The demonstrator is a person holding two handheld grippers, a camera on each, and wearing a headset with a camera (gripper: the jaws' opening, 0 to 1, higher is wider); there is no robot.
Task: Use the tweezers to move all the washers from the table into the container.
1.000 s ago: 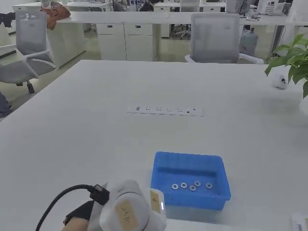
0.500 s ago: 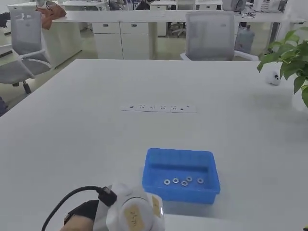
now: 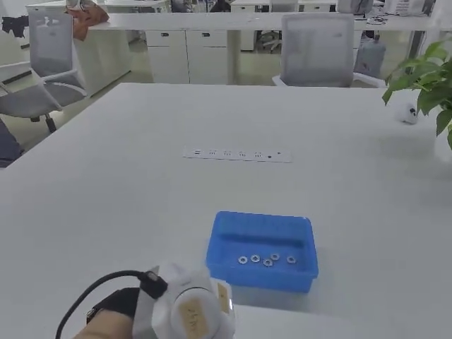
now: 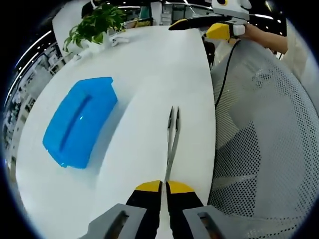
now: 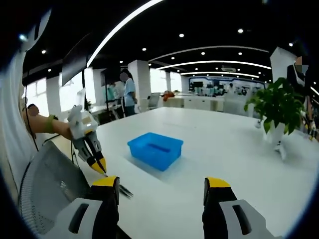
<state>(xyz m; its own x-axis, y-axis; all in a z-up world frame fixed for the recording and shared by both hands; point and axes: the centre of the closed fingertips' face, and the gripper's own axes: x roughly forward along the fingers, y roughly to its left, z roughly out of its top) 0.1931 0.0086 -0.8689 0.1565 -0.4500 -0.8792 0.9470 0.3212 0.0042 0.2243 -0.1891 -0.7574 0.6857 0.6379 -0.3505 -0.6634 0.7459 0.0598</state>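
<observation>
Washers (image 3: 267, 262), 5 sm. silver rings, row in blue container (image 3: 261, 277)

The left tongs (image 4: 163, 185) are black prongs capped in yellow, rising from pale grey bases with dark slots. In the head view their rounded white housing (image 3: 185, 311) carries a tan label, its markings too blurred to read, and a black cable (image 3: 106, 277) plugs into it. A black strap or glove (image 3: 116, 302) is worn on the hand. The right tongs (image 5: 162, 182) match: black, yellow-capped, grey-based.
</observation>
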